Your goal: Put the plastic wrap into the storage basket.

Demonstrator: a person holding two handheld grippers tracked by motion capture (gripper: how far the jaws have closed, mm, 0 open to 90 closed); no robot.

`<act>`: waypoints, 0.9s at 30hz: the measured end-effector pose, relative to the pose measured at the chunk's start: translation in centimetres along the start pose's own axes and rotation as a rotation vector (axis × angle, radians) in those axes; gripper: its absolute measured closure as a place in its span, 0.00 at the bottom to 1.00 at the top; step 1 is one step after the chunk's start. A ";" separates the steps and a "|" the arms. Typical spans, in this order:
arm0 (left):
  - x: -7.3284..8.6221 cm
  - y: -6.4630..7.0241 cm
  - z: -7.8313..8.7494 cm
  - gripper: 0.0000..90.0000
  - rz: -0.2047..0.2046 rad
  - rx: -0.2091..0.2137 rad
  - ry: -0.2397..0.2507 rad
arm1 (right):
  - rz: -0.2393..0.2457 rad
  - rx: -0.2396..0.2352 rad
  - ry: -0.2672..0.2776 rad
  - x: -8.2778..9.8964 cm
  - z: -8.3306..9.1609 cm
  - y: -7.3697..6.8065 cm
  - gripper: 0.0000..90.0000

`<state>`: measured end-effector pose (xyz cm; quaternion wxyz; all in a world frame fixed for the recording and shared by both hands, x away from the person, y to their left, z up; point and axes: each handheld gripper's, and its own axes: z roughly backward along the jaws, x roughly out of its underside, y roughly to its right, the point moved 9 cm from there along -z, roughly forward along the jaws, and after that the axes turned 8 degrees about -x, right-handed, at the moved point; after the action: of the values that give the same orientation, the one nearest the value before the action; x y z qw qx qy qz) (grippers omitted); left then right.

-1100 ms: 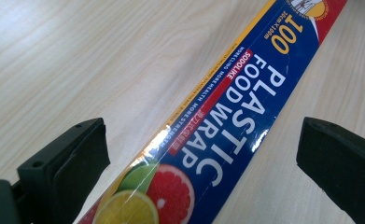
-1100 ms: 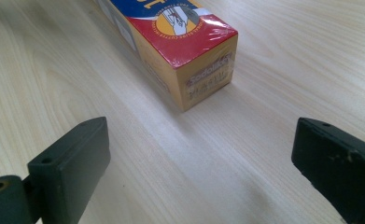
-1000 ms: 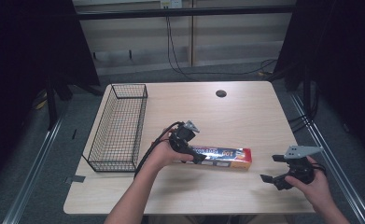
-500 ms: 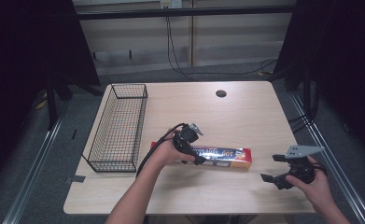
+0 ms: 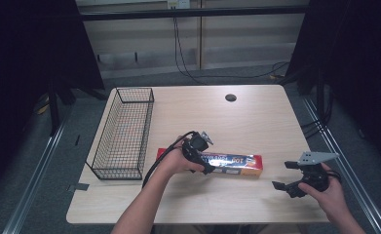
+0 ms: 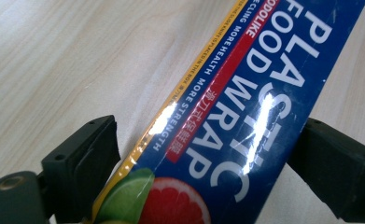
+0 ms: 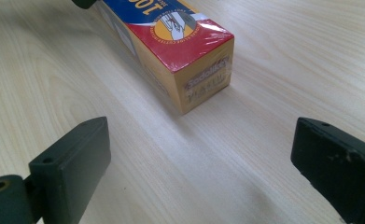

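The left gripper sits down over the plastic wrap box, one black jaw on each long side of it. Its jaws have just been closing with the box between them. In the left gripper view the jaws flank the box closely, and I cannot tell whether their pads press on it yet. The box lies flat on the wooden table, lengthwise across the near half, its blue top with white lettering facing up.

Well to the right, the right gripper hovers near the table's front right corner, jaws spread wide with nothing between them. In the right gripper view the red and yellow end of the box lies ahead of the open jaws, apart from them.

A black wire basket stands along the table's left edge, just beside the box's left end.
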<state>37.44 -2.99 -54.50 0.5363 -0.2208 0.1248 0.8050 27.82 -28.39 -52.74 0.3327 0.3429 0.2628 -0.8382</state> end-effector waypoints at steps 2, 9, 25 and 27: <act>0.0 0.3 -0.4 0.13 0.013 0.000 -0.001 | -0.003 -0.002 0.003 -0.1 0.0 0.0 0.06; 0.2 1.0 0.0 0.31 -0.008 0.013 -0.064 | -0.009 -0.005 0.006 0.0 0.1 0.0 0.06; -0.3 1.0 1.5 0.47 0.120 -0.021 -0.129 | -0.005 -0.004 0.015 -0.1 0.1 0.0 0.05; -0.5 0.8 1.9 0.47 0.144 -0.035 -0.122 | -0.005 -0.003 0.016 -0.1 0.2 0.1 0.05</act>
<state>36.44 -2.91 -52.61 0.4795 -0.1710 0.0934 0.8556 27.90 -28.54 -52.56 0.3289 0.3485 0.2677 -0.8359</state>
